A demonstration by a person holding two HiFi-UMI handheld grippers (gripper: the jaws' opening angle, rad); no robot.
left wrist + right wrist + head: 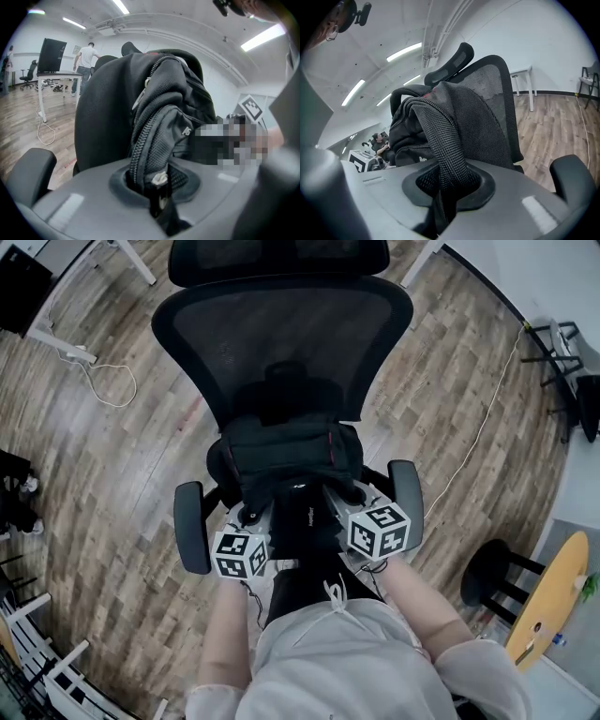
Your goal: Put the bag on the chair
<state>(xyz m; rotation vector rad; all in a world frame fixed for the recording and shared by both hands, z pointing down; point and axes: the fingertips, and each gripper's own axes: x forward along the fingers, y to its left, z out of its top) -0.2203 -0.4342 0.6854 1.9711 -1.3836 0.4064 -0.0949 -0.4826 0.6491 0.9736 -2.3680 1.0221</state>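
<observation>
Right, we've got the bag [292, 454] down on the chair [281, 343], sitting upright on the seat with its far side against the backrest [281, 362], between the two armrests [191, 526].

Our left gripper [158, 194] is clamped on the bag's zipper [140, 140] edge. Our right gripper [446, 185] is pinching a shoulder strap [440, 136], which runs straight down into the slot between its jaws.

What could go wrong? The bag is soft, dark fabric, rounded and slumpy, with nothing stiff to hold its shape. If we let go while it leans toward us, we'd judge it could fold forward and slide off the near edge of the seat onto the wooden floor [122, 474].

The strap is coarse open mesh and the zipper has small teeth and a pale pull tab. Either could catch on a jaw as we back away and drag the bag with it.

The backrest is thin, springy mesh on a curved frame, so it may give a little rather than prop the bag firmly. The armrests are smooth, padded and narrow, and a loose strap could loop over one.
</observation>
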